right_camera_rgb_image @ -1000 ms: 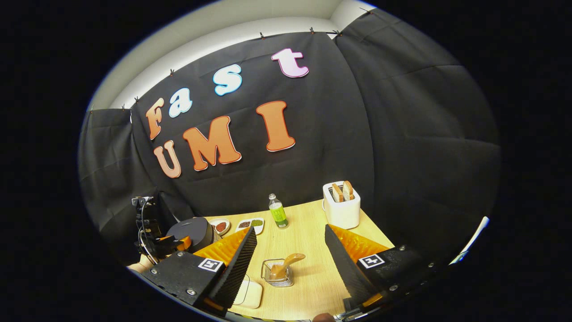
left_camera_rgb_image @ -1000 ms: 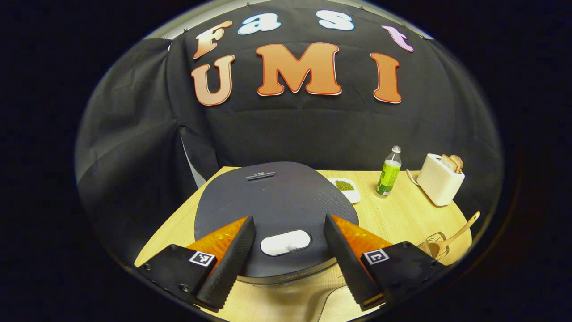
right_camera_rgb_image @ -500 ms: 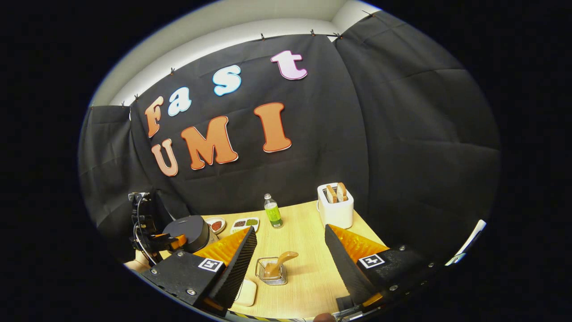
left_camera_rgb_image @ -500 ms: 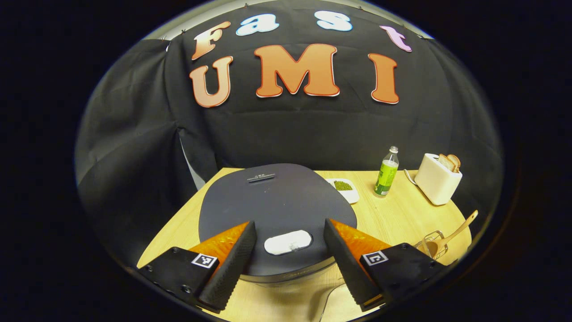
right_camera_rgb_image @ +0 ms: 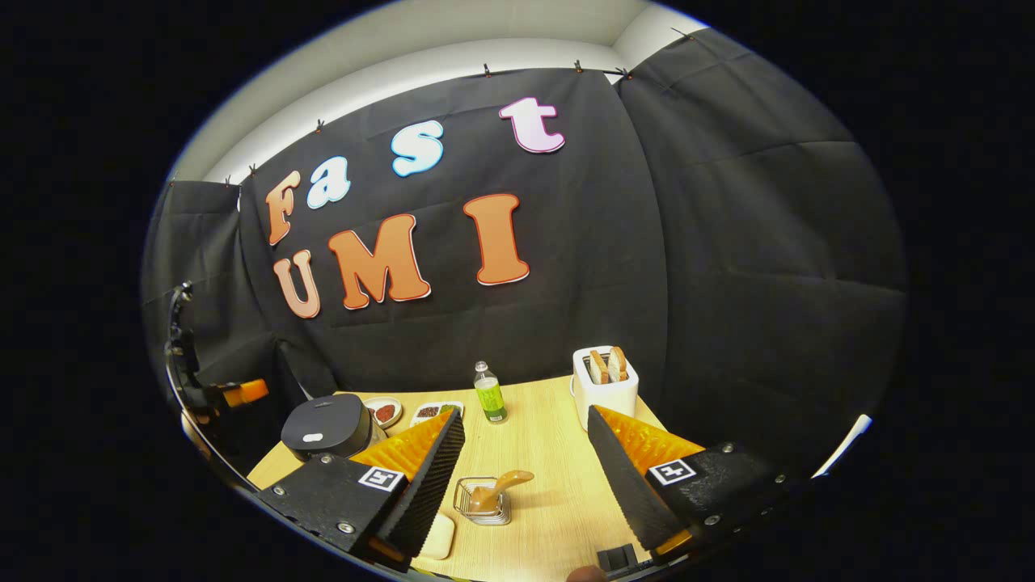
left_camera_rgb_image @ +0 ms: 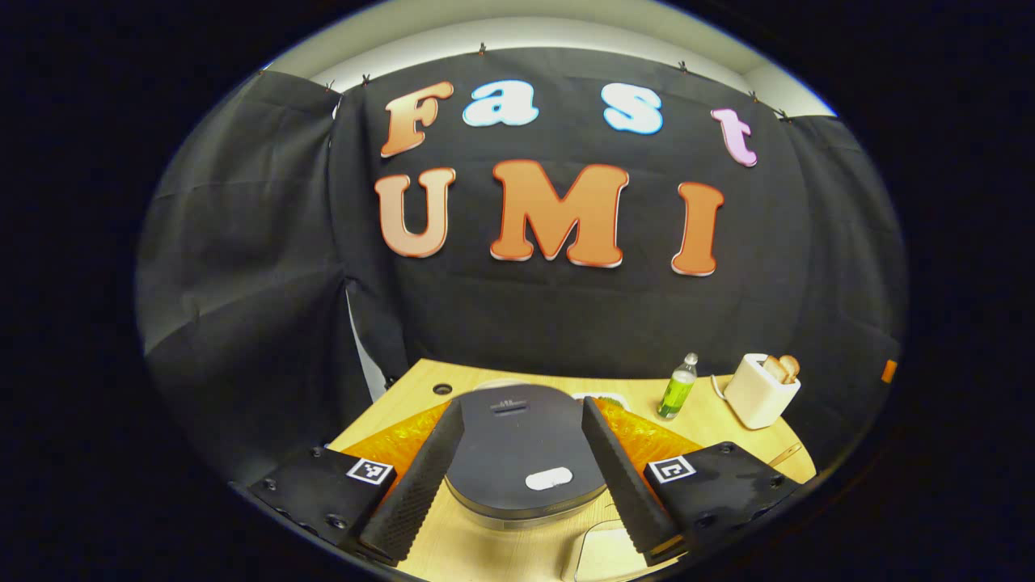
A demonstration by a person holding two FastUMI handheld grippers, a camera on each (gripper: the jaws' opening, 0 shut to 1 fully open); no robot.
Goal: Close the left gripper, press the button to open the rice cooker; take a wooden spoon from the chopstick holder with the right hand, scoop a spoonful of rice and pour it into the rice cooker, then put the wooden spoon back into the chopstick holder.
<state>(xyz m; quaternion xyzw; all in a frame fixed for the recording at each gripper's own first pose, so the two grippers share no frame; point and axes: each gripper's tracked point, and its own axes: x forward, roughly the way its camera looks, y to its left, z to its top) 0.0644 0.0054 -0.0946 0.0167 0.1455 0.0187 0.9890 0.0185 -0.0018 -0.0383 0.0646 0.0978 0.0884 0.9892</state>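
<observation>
The rice cooker (left_camera_rgb_image: pixel 517 453) stands with its dark lid down, and the white button (left_camera_rgb_image: pixel 548 478) sits on the lid's near side. My left gripper (left_camera_rgb_image: pixel 521 406) hovers above and behind the cooker, open, its fingers framing the lid without touching it. In the right gripper view the cooker (right_camera_rgb_image: pixel 327 424) is at the table's left. The wooden spoon (right_camera_rgb_image: pixel 495 489) rests in the wire chopstick holder (right_camera_rgb_image: pixel 483 511), between and beyond my right gripper's fingers. The right gripper (right_camera_rgb_image: pixel 525 414) is open, empty and well above the table. The left gripper (right_camera_rgb_image: pixel 230 394) shows at that view's far left.
A green bottle (right_camera_rgb_image: pixel 489 394) and a white toaster (right_camera_rgb_image: pixel 605 386) holding bread stand at the back. Two small dishes (right_camera_rgb_image: pixel 384 411) (right_camera_rgb_image: pixel 434 412) of grains lie beside the cooker. A pale cream object (right_camera_rgb_image: pixel 437 536) lies near the front edge by the holder.
My left gripper has pulled back and up from the cooker, so the lid and button look smaller and farther off. It stays open. The right gripper has barely shifted.
</observation>
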